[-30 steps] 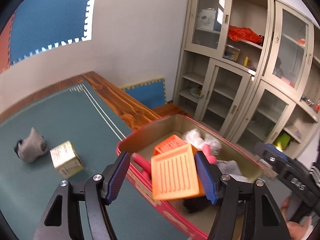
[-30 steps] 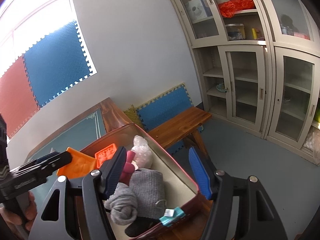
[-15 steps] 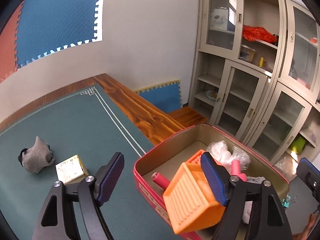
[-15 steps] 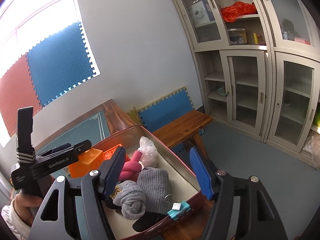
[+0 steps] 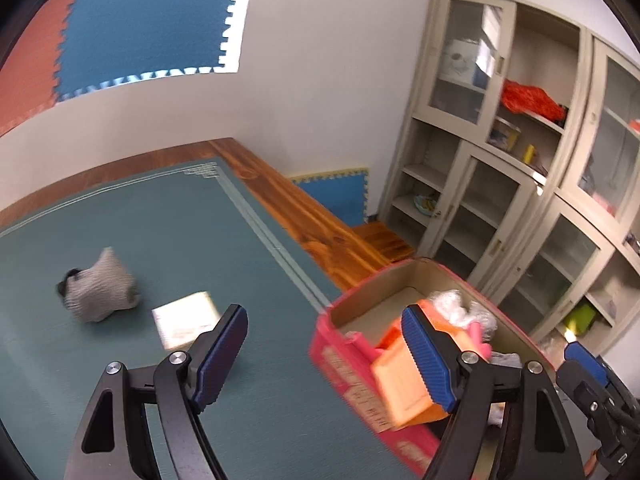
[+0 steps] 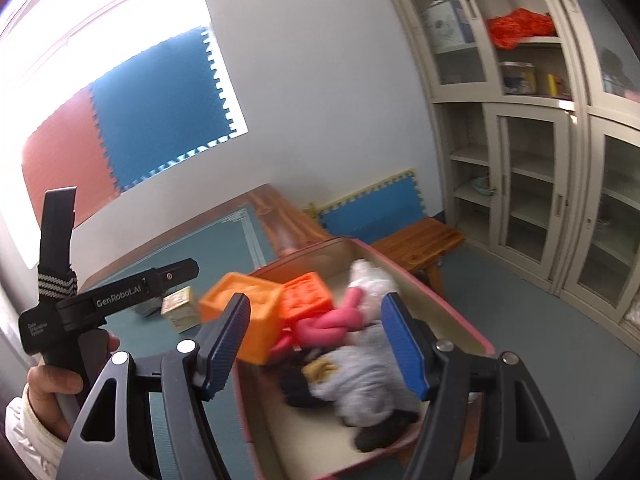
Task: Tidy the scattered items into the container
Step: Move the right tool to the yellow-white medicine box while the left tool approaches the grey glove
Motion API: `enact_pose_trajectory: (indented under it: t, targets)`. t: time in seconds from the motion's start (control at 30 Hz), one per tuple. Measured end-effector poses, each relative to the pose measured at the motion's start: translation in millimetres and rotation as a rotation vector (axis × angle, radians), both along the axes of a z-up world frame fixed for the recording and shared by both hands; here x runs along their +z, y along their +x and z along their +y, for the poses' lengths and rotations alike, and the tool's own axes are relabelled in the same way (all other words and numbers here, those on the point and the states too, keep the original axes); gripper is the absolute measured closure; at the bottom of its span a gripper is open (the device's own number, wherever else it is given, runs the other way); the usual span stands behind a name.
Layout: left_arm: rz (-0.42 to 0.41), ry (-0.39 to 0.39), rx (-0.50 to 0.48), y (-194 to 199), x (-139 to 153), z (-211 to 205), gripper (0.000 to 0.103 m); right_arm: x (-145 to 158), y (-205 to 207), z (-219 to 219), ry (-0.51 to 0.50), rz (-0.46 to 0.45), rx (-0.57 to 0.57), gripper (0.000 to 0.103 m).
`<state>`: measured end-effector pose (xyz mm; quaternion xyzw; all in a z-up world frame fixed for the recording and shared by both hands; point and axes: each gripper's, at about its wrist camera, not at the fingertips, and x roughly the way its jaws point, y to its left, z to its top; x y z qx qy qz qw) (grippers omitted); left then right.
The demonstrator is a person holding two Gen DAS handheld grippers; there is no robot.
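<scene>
Over the counter (image 5: 168,236), my left fingers (image 5: 324,356) stand wide apart with nothing between them; my right fingers (image 6: 316,344) are spread too, hovering above the red container (image 6: 444,312). An orange block (image 6: 244,312) tilts on its near rim among blocks and socks already inside. A grey sock (image 5: 98,286) and a small box (image 5: 186,322) lie out on the counter, so I judge collecting is underway; next I need to centre my left fingers over one of them.

**Hand-held claws: construction and markings**

Left claw (image 5: 324,354) and right claw (image 6: 316,340): black skeletal frames with triangular cut-outs, silver screws at the pivots, ribbed blue finger pads (image 5: 424,356). Left handle carries white "GenRobot.AI" lettering and a striped strap. The hand (image 6: 52,392) shows a white sleeve cuff.
</scene>
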<state>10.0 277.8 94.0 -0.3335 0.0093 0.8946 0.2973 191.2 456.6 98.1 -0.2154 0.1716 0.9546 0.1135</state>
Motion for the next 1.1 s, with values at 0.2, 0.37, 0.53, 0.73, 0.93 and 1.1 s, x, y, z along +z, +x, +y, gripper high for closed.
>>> enact_pose_trajectory:
  t: [0.2, 0.37, 0.53, 0.73, 0.93, 1.1]
  targets:
    - [-0.029, 0.012, 0.107, -17, -5, -56, 0.022, 2, -22, -38, 0.013, 0.0, 0.095, 0.024]
    - [-0.054, 0.024, 0.192, -27, -13, -107, 0.022, 0, -46, -73, 0.021, -0.012, 0.168, 0.024]
    - [-0.074, 0.039, 0.257, -33, -22, -147, 0.022, -3, -75, -113, 0.054, -0.033, 0.25, 0.024]
    - [-0.113, 0.07, 0.31, -39, -36, -187, 0.022, -23, -123, -152, 0.103, -0.109, 0.31, 0.024]
    - [-0.123, 0.083, 0.328, -40, -46, -207, 0.022, -46, -175, -175, 0.128, -0.205, 0.343, 0.024]
    - [-0.135, 0.063, 0.33, -41, -54, -211, 0.022, -60, -210, -176, 0.127, -0.261, 0.328, 0.024]
